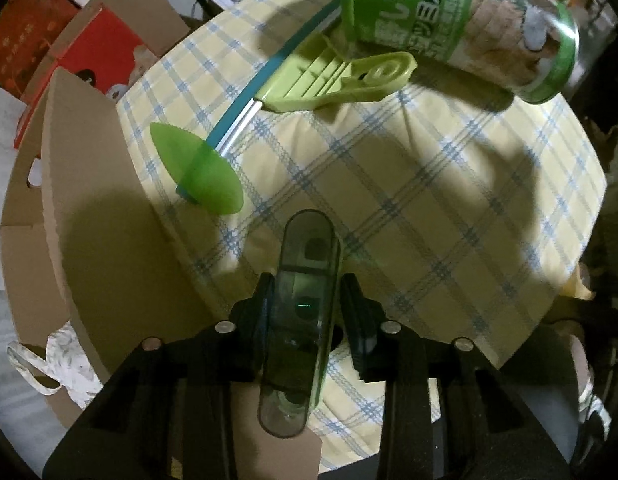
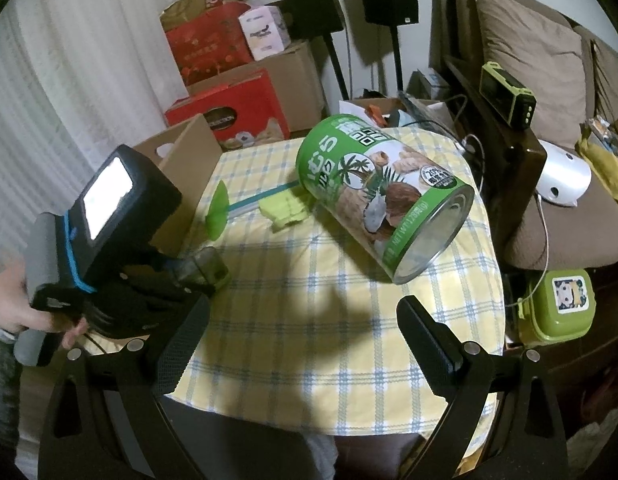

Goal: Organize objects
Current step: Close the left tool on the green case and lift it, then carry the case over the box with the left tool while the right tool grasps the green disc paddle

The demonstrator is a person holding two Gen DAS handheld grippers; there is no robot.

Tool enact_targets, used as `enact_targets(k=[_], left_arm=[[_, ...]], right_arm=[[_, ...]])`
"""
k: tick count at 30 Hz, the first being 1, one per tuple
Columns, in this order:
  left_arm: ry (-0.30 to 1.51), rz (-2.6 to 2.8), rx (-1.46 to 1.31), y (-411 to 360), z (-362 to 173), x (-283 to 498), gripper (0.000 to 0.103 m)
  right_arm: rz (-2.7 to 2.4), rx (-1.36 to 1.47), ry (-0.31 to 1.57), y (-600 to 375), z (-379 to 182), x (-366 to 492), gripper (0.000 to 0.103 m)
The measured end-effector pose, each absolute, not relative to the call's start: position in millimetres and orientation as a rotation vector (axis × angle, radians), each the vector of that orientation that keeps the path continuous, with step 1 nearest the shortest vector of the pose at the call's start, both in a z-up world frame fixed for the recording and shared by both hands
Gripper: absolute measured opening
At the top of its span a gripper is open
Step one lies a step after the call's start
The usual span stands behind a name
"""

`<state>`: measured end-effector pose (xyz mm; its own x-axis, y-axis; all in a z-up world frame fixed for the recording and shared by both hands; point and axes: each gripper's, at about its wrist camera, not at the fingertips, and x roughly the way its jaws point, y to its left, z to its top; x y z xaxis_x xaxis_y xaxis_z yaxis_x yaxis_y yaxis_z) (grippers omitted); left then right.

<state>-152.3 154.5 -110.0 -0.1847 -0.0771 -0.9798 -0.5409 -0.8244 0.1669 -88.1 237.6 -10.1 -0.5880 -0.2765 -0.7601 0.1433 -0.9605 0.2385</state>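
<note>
My left gripper [image 1: 307,300] is shut on a dark translucent oblong case [image 1: 303,312], held upright above the table's near-left edge; it also shows in the right wrist view [image 2: 205,270]. A large green can [image 2: 383,196] lies on its side on the checked tablecloth [image 2: 309,320]; it also shows in the left wrist view [image 1: 457,20]. A lime green clip [image 1: 341,80] and a teal stick with a green disc [image 1: 197,168] lie left of the can. My right gripper [image 2: 309,344] is open and empty over the near table edge.
An open cardboard box [image 1: 77,184] stands at the table's left side. Red and brown boxes [image 2: 229,76] are stacked behind. A sofa [image 2: 549,92] with a green lunch box [image 2: 557,308] is on the right.
</note>
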Motion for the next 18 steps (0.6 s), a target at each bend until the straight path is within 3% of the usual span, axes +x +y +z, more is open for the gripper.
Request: enact_targets(k=[10, 18], left_arm=[[0.583, 2.207, -1.603, 144.0, -60.2, -137.2, 0.025], [0.335, 2.33, -1.449, 110.0, -14.9, -131.9, 0.025]], right_arm=[[-2.596, 1.28, -0.201, 235.0, -8.5, -91.0, 0.096], [-2.595, 1.246, -0.186, 226.5, 0.2, -95.9, 0.093]])
